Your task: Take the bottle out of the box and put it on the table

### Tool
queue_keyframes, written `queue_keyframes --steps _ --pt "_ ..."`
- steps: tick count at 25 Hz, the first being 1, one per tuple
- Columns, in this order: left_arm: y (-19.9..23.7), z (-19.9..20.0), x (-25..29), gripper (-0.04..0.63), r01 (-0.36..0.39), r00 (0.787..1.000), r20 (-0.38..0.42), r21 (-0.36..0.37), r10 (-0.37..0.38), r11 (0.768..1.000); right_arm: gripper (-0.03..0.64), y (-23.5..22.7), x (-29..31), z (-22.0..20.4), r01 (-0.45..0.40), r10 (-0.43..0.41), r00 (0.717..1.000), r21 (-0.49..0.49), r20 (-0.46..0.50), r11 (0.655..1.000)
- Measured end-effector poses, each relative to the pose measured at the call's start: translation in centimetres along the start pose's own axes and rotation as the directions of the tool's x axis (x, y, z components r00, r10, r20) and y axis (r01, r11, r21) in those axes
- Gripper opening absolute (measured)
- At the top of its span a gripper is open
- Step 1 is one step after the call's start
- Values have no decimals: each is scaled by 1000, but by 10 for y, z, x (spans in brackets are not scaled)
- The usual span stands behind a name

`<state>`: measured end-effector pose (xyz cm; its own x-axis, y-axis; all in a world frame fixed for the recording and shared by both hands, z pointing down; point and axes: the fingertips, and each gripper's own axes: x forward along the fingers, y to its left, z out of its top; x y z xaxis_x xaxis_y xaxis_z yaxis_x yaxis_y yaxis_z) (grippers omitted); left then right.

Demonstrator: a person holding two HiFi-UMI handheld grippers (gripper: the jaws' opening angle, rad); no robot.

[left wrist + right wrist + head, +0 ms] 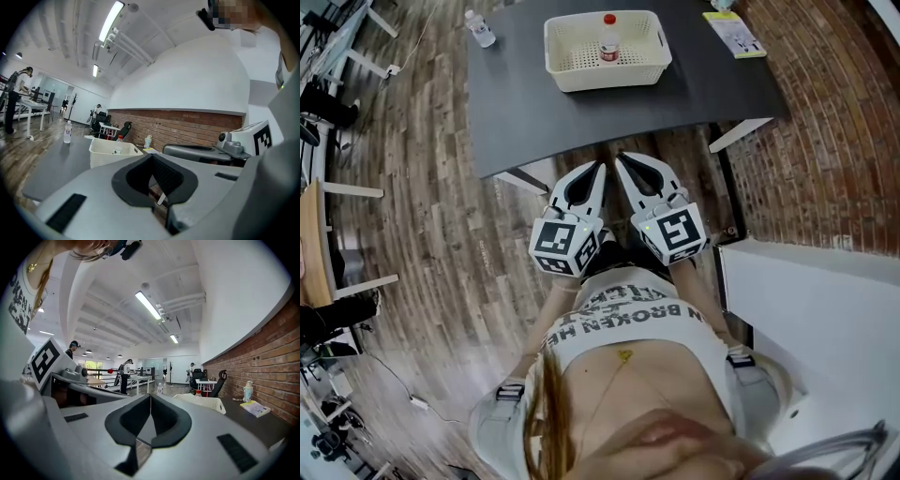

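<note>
A small clear bottle with a red cap (608, 39) stands upright inside a white perforated basket (581, 66) at the far middle of the dark table (525, 103). My left gripper (599, 167) and right gripper (620, 159) hang side by side just short of the table's front edge, both shut with nothing between the jaws. In the left gripper view the gripper (151, 155) points past the basket (105, 154) and the red cap (120, 138). The right gripper (150, 394) sees the basket (208, 402) ahead to its right.
A second clear bottle (480, 28) stands at the table's far left corner, a yellow booklet (734, 34) at its far right. A white cabinet (811, 314) is close on my right. Desks and chairs line the left side; people stand far off.
</note>
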<state>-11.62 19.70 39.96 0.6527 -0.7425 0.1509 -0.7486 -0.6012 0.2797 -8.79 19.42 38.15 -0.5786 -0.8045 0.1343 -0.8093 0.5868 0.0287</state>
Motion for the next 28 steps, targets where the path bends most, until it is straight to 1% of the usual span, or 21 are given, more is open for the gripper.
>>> queue_keyframes --steps 3,8,15,20,25,28 --pt "7 4 6 5 -5 1000 11 -3 5 1000 9 -5 10 -1 -5 5 1000 -5 -11 1000" --pt "24 7 27 5 -16 1000 3 -9 16 1000 9 -23 32 0 -24 24 1000 -10 -6 1000" --pt "48 22 81 5 -45 999 -13 -6 45 999 9 -72 72 3 -39 40 999 7 -3 999" --pt "64 36 122 5 -65 998 -16 -7 65 998 9 -103 101 10 -76 76 997 6 0 997" --pt "69 47 157 5 -81 997 -14 -10 81 997 9 -135 122 14 -111 111 994 7 2 994" --pt "73 50 173 5 -103 995 -18 -12 103 995 9 -152 132 16 -134 134 991 12 17 991"
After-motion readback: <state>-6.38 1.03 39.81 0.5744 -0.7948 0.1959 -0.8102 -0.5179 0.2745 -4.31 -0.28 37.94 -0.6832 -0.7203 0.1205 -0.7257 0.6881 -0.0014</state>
